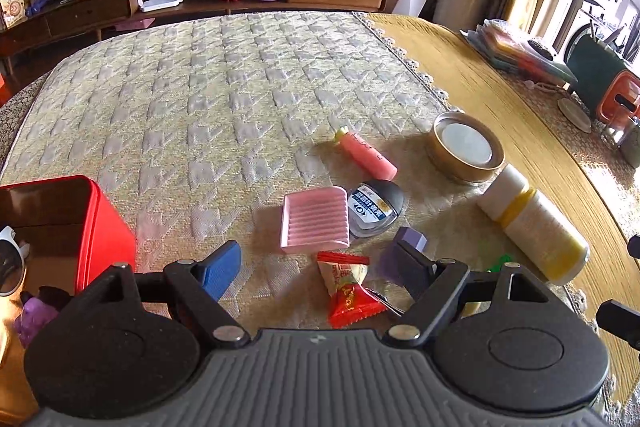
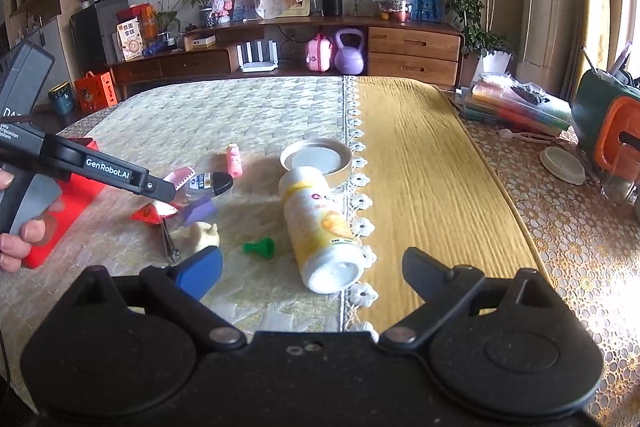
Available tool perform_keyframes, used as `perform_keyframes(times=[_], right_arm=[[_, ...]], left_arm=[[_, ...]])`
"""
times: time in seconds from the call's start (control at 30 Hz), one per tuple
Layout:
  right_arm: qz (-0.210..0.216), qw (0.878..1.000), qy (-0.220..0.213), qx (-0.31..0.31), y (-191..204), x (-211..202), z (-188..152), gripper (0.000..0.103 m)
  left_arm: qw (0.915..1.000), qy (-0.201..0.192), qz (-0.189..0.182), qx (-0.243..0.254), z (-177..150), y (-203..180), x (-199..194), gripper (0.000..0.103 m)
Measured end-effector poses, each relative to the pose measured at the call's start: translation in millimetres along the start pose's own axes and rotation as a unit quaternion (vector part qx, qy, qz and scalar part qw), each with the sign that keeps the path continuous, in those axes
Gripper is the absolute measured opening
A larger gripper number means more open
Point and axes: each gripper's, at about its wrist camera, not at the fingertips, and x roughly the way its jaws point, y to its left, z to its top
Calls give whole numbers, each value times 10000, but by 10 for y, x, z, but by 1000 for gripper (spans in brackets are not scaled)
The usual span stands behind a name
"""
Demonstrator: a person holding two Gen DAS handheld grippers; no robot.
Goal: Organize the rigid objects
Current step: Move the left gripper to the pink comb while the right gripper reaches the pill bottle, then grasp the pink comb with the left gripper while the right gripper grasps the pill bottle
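Only the left wrist view looks into the red tin [image 1: 92, 227] at the bench's left edge; only the right wrist view shows the green piece [image 2: 259, 248], the cream figure [image 2: 203, 234] and the nail clipper [image 2: 170, 241] plainly. The left gripper [image 1: 320, 263] hangs over the candy [image 1: 347, 289] with fingers spread wide, holding nothing. The right gripper [image 2: 316, 273] has its fingers equally wide and empty, the bottle [image 2: 320, 227] lying on its side between them, untouched.
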Motion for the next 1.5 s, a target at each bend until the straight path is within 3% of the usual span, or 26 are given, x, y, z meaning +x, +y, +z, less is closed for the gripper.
perform_keyframes(times=[0.3, 0.6, 0.73, 0.87, 1.03, 1.5], right_arm=[[117, 9999, 57, -34, -60, 246, 99, 87], [204, 9997, 102, 17, -97, 454, 172, 80], [227, 9996, 172, 32, -89, 555, 197, 76], [245, 9993, 280, 50, -57, 650, 203, 66], [100, 9993, 352, 77, -32, 691, 176, 49], [110, 9990, 122, 409, 53, 461, 109, 45]], left_arm=[[9997, 166, -123, -113, 93, 103, 270, 83], [9996, 19, -265, 50, 84, 89, 288, 82], [9992, -79, -288, 252, 62, 14, 284, 70], [9991, -112, -325, 250, 60, 9, 267, 47], [9992, -153, -316, 203, 55, 17, 277, 46], [9991, -191, -385, -69, -32, 143, 121, 45]])
